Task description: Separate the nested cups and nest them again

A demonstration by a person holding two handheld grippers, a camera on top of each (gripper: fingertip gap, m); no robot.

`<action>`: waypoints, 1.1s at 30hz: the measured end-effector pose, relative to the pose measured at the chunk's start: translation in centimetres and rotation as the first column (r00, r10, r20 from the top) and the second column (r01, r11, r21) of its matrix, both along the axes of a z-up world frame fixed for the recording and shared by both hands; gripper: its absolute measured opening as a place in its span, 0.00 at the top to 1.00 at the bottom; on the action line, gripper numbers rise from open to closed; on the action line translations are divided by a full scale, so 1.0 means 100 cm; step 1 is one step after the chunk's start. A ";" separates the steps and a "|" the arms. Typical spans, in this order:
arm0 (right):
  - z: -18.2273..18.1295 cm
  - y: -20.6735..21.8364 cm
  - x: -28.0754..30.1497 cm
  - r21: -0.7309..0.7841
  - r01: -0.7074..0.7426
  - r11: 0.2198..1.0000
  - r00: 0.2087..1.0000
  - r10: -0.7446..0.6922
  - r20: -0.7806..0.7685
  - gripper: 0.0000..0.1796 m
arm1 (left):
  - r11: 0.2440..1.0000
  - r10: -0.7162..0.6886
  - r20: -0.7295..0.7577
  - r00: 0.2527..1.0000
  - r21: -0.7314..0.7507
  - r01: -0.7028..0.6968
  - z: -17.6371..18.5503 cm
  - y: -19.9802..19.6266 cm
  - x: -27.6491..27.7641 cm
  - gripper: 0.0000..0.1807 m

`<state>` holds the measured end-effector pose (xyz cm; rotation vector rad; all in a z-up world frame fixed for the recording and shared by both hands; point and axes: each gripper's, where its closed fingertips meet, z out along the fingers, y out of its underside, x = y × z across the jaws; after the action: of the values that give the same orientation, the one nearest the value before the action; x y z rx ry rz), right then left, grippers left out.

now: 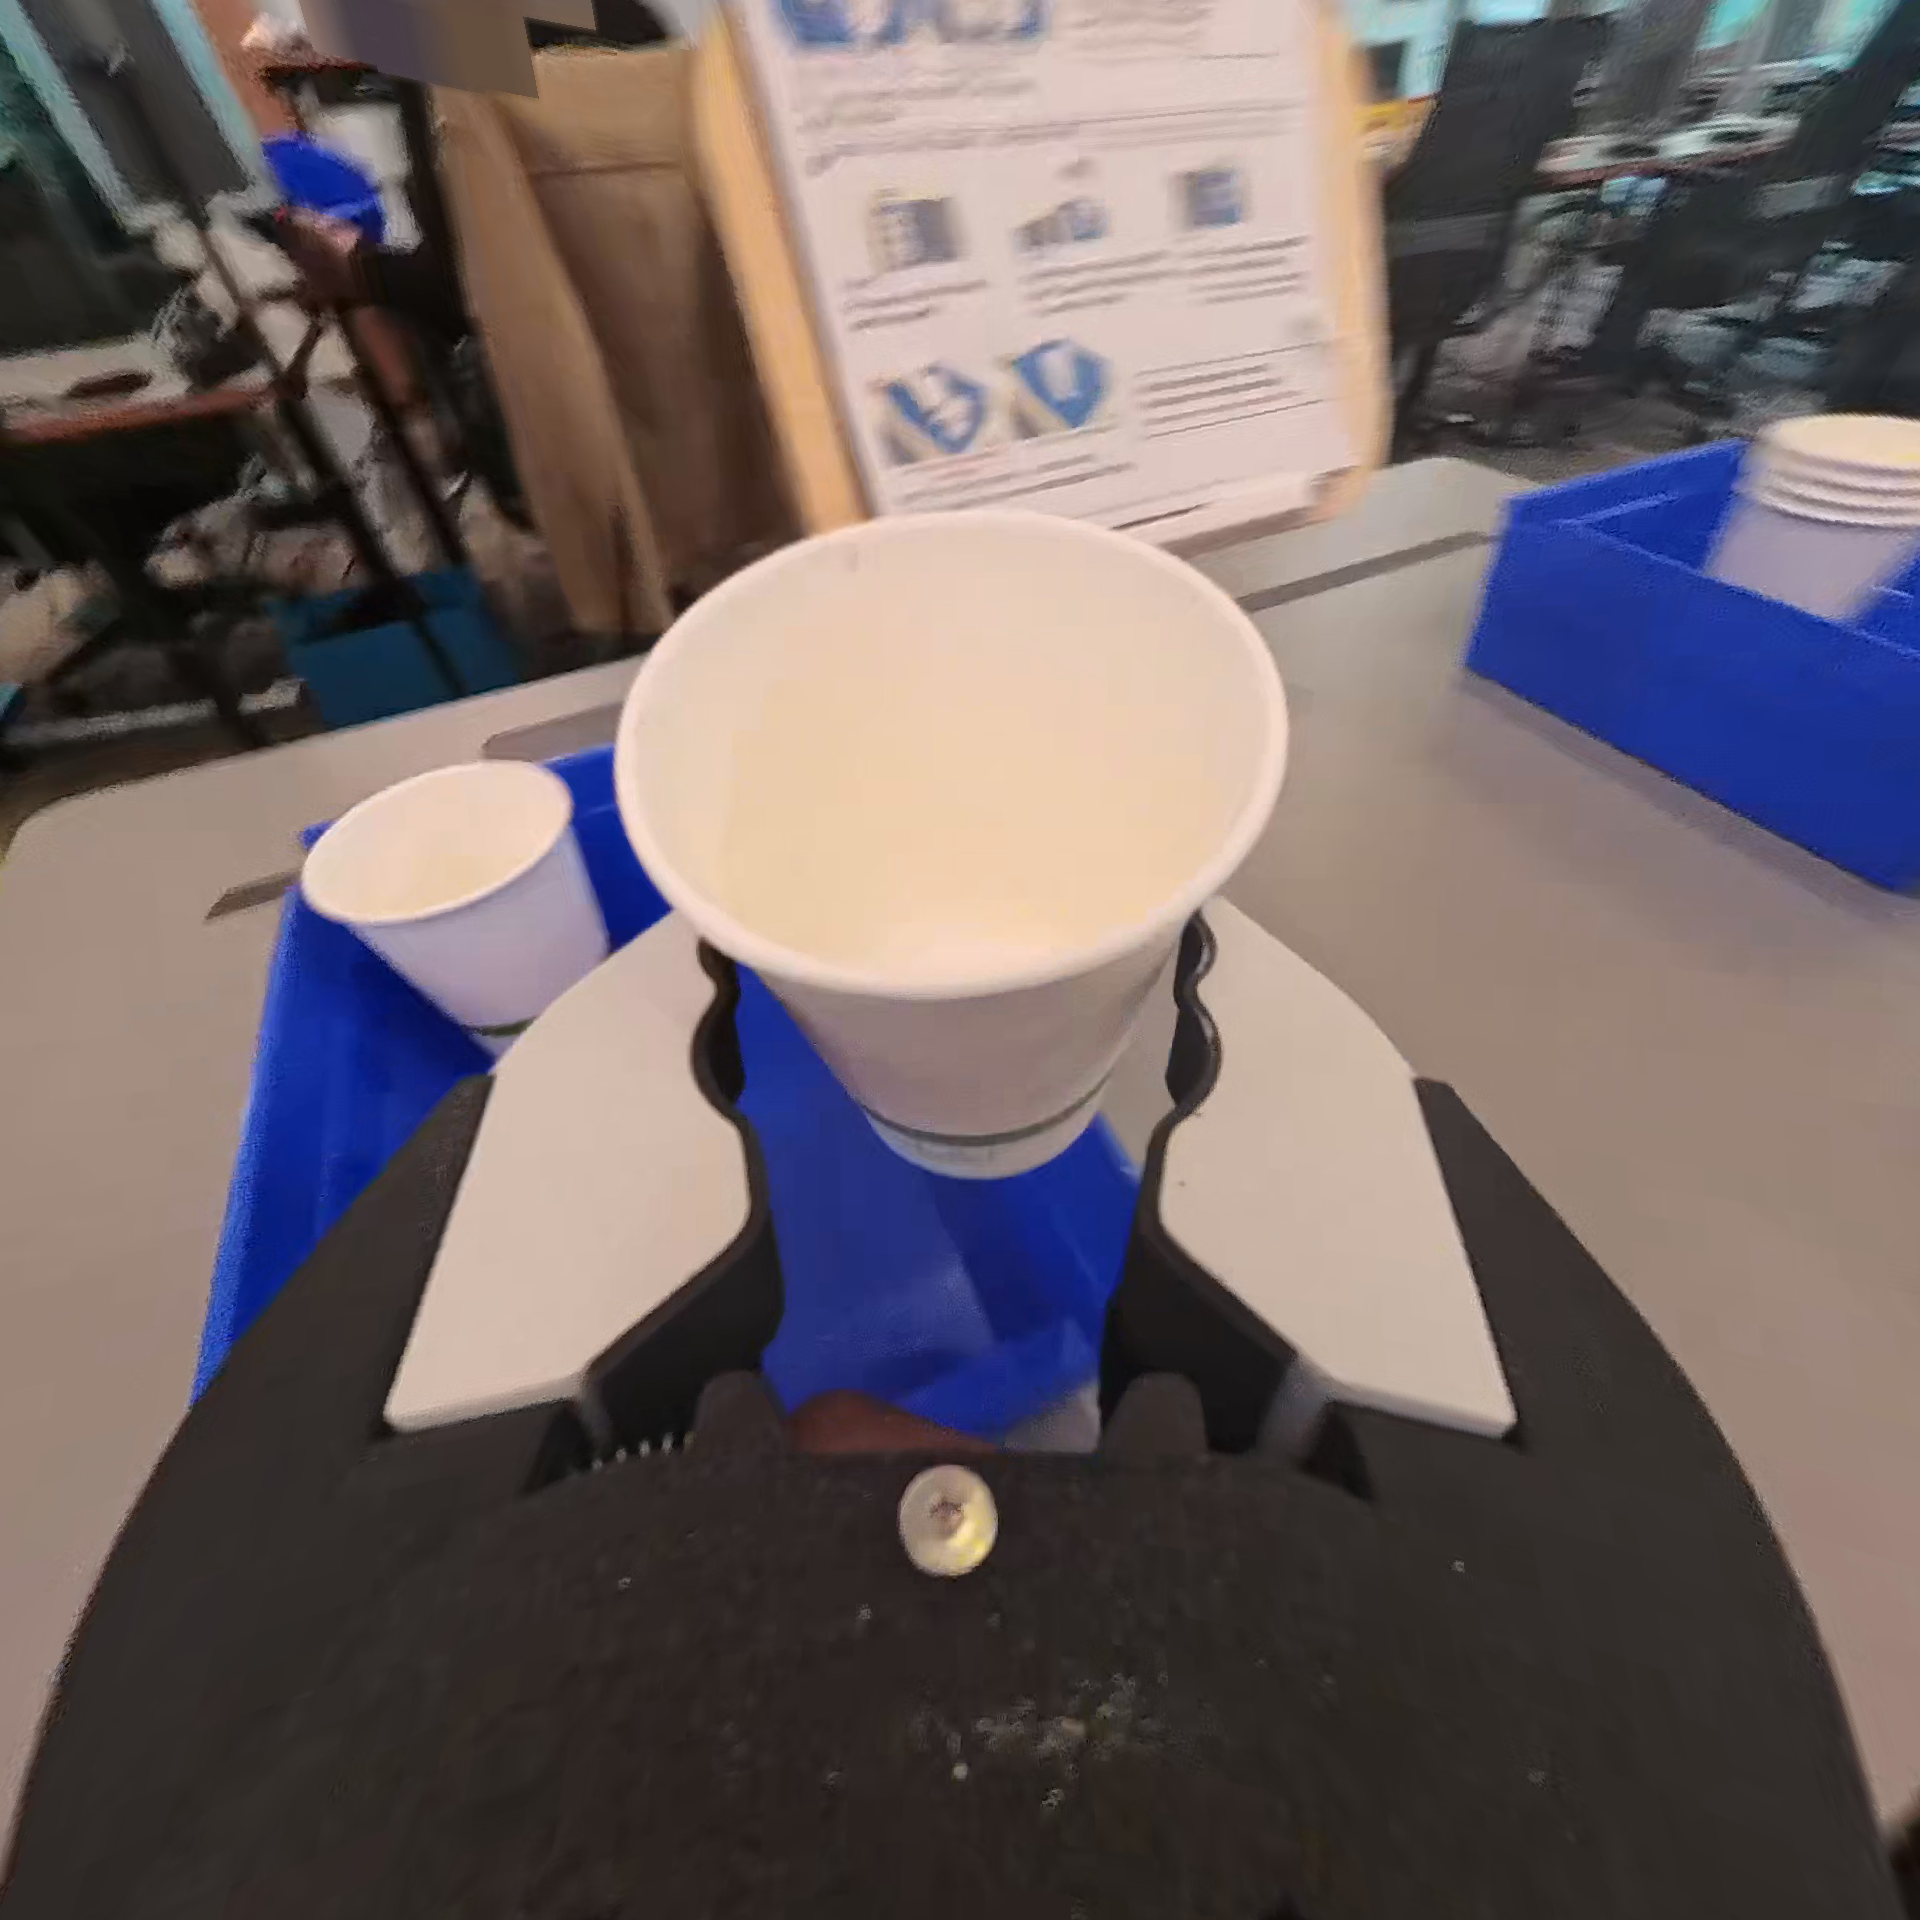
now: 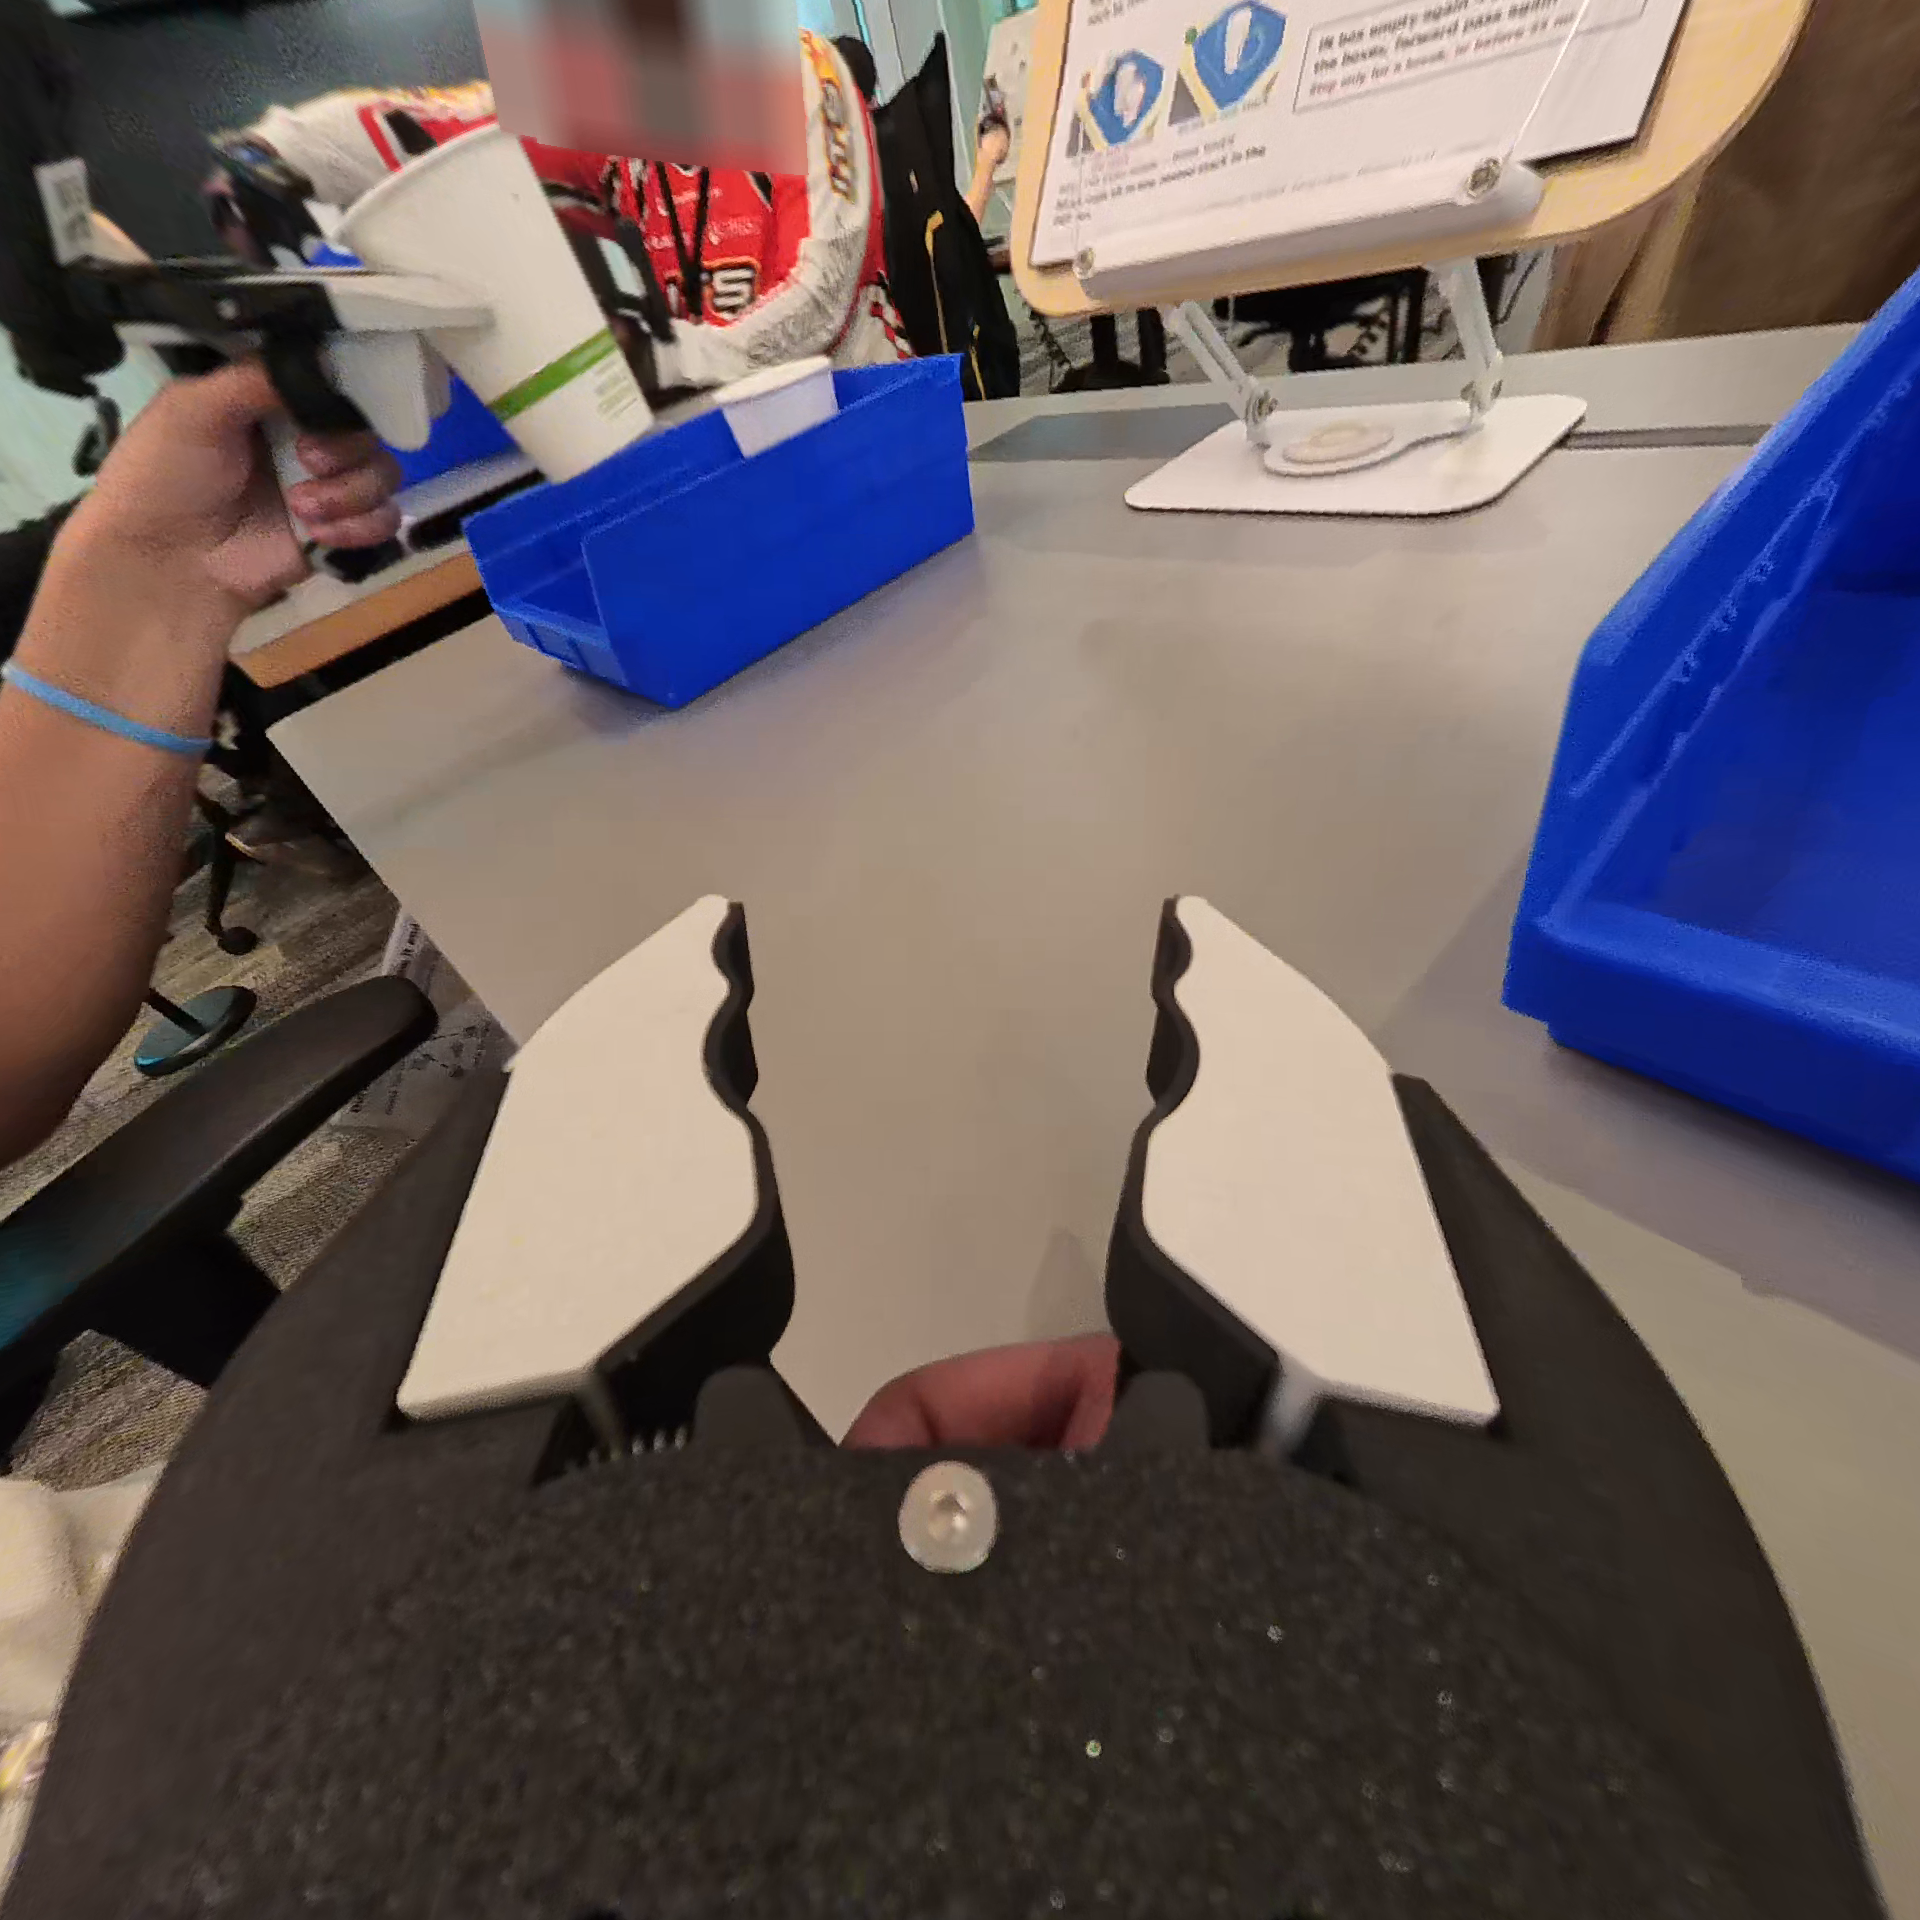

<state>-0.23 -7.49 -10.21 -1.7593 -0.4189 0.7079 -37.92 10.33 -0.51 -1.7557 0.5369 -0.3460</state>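
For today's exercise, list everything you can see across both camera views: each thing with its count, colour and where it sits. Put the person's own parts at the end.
Held cup: one, white with green band, in the left claw, above the left bin.
Loose cup: one, white, standing in the left bin.
Cup stack: one nested stack, white, in the right bin.
Left bin: one, blue, table's left side.
Right bin: one, blue, table's right side.
Table: one, grey.
Instruction board: one, white on a wooden panel with white stand, table's far edge.
Left claw: shut on the held cup.
Right claw: open, empty, over the table.
Left hand: gripping the left claw's handle.
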 end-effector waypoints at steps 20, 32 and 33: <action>0.060 -0.025 -0.105 0.185 -0.513 0.838 0.853 0.474 0.218 0.48 | 0.510 -0.859 -0.160 0.486 -0.178 0.842 -0.052 -0.185 0.254 0.55; 0.060 -0.018 -0.102 0.226 -0.486 0.844 0.872 0.453 0.185 0.52 | 0.493 -0.868 -0.180 0.462 -0.208 0.845 -0.061 -0.200 0.276 0.59; 0.061 -0.017 -0.098 0.229 -0.472 0.852 0.880 0.438 0.183 0.52 | 0.516 -0.855 -0.172 0.489 -0.186 0.836 -0.058 -0.199 0.273 0.58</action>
<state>-9.98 -9.19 -4.11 -1.4581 -0.9987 0.8302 -10.60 -9.56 -6.35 -1.4772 1.6234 -0.8595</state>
